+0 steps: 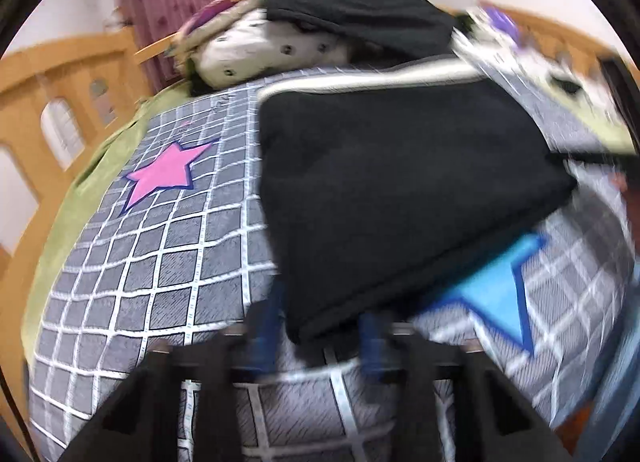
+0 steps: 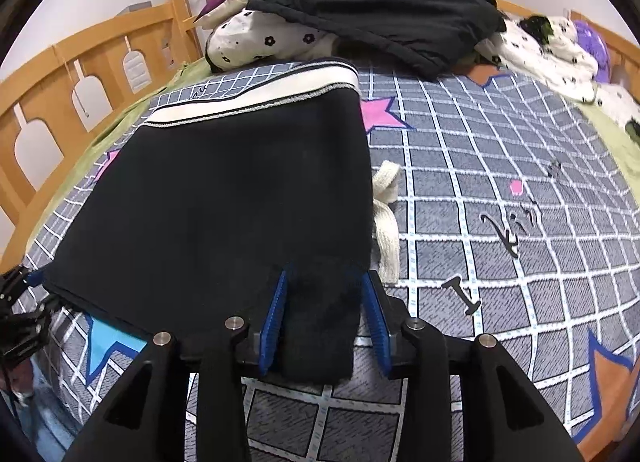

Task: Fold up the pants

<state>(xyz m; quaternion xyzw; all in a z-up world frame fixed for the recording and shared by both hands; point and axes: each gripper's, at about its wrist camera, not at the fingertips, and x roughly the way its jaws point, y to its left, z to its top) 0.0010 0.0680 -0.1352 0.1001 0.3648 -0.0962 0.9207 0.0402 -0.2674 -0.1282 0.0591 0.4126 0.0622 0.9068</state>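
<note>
Both wrist views look low and close across the bed (image 2: pixel 480 166), sharing the black pants (image 1: pixel 400 190).

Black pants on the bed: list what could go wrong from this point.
1. The right gripper stands open around the black pants hem, so the fabric could slip out when lifted.
2. The cream drawstring trails out beside the fold and may end up sticking out.
3. The left wrist view is motion-blurred; a fast left gripper could skew the fold.
</note>
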